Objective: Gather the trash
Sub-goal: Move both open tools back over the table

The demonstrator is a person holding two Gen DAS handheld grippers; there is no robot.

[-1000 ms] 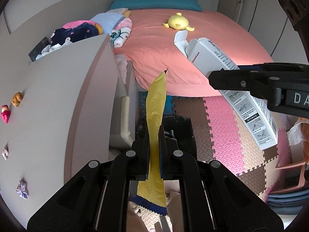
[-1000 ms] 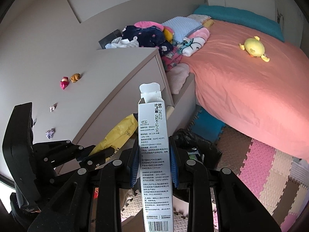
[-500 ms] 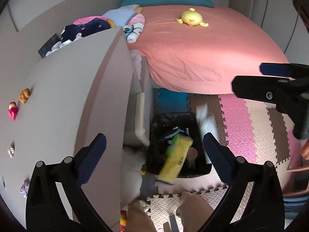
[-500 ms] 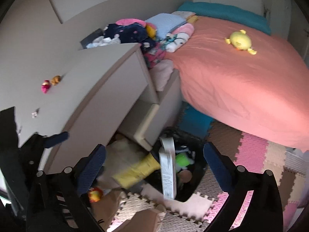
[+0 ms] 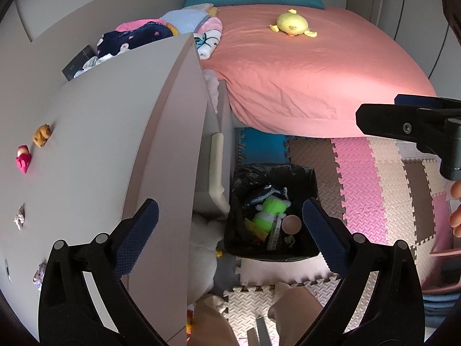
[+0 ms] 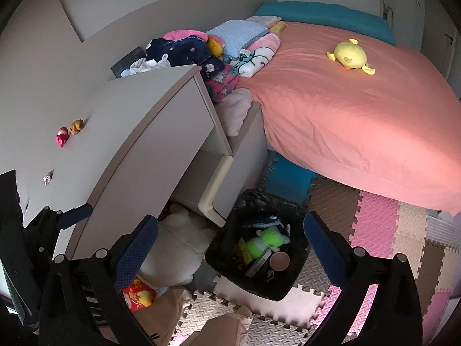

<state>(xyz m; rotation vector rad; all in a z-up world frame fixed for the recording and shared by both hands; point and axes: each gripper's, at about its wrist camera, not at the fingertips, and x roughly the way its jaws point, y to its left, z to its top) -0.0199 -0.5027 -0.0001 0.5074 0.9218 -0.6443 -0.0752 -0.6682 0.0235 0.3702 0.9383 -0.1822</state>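
Pink bed [image 5: 317, 66] behind, foam mat floor [image 5: 374, 187] below. Black-lined trash bin [image 5: 312, 178] beside the counter [image 5: 115, 144], holding yellow wrapper [image 5: 253, 226], white box [image 5: 275, 230], green plush [image 5: 270, 209]. Left gripper [image 5: 230, 225] released, nothing between jaws; right gripper [image 6: 230, 233] likewise wide, above the bin

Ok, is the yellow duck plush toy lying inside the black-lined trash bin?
No, the yellow duck plush toy lies on the pink bedspread, well away from the black-lined trash bin on the floor.
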